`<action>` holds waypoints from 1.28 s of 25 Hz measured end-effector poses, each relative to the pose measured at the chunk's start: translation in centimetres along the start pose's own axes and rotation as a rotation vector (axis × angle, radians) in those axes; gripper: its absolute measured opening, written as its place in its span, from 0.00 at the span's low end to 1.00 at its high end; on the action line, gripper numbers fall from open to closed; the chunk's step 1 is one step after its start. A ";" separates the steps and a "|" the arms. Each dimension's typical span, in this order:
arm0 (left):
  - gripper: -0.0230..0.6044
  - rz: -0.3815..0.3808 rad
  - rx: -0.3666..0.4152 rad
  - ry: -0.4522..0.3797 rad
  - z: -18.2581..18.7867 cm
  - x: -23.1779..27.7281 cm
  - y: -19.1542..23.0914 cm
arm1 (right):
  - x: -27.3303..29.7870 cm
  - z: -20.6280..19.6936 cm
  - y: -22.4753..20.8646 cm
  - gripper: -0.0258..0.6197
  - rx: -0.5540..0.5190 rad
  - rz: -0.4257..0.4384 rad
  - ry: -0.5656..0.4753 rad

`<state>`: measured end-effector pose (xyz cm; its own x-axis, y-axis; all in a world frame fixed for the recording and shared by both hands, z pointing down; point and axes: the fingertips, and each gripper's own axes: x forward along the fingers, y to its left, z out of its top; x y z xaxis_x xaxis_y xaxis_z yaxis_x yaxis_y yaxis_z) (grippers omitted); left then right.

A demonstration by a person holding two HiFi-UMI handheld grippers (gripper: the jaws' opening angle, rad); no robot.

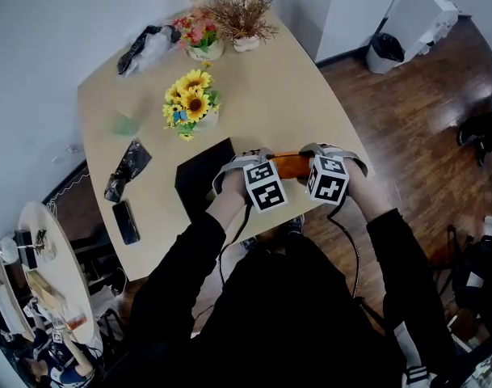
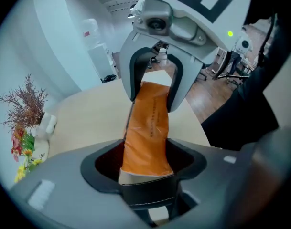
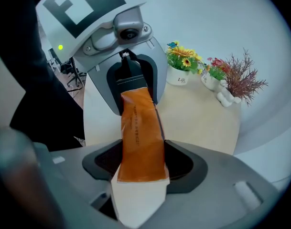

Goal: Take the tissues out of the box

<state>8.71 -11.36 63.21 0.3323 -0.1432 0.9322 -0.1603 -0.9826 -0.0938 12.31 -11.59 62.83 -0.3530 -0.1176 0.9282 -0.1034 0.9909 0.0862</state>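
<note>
An orange tissue pack [image 1: 288, 165] hangs just above the table [image 1: 310, 95], stretched between my two grippers. My left gripper [image 1: 258, 168] is shut on one end; in the left gripper view that end [image 2: 146, 142] sits between the jaws [image 2: 147, 185] with a black stitched leather strip [image 2: 147, 193] lying across it. My right gripper [image 1: 318, 162] is shut on the other end, where white tissue [image 3: 135, 199] sticks out of the orange pack [image 3: 139, 137]. A black leather box [image 1: 199, 178] lies flat on the table beside the left gripper.
A pot of sunflowers [image 1: 191, 103] stands beyond the box, with a pink flower pot [image 1: 201, 39] and dried twigs [image 1: 241, 14] at the far edge. Black plastic bags [image 1: 128, 168] and a phone [image 1: 126, 221] lie at the left. A bin [image 1: 384, 52] stands on the floor.
</note>
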 end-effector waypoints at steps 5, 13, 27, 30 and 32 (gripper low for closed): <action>0.47 -0.006 -0.012 -0.008 0.0 0.4 0.5 | 0.3 -0.1 -0.5 0.47 0.004 0.015 -0.010; 0.68 0.131 -0.204 -0.209 0.0 -3.8 1.6 | -0.2 -0.2 -0.9 0.52 0.036 -0.014 -0.050; 0.43 0.387 -0.493 -0.745 0.2 -22.4 0.5 | -18.7 6.0 -3.4 0.11 0.378 -0.483 -0.672; 0.27 0.508 -0.535 -0.844 -0.6 -26.4 0.7 | -23.5 7.4 -3.1 0.04 0.490 -0.587 -0.863; 0.13 0.576 -0.554 -0.883 -1.2 -28.1 0.5 | -25.2 7.8 -2.5 0.04 0.531 -0.647 -0.928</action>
<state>-1.87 -7.68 37.37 0.5701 -0.7918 0.2190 -0.8032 -0.5933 -0.0543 14.23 -11.65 36.40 -0.5972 -0.7887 0.1458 -0.7884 0.6106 0.0741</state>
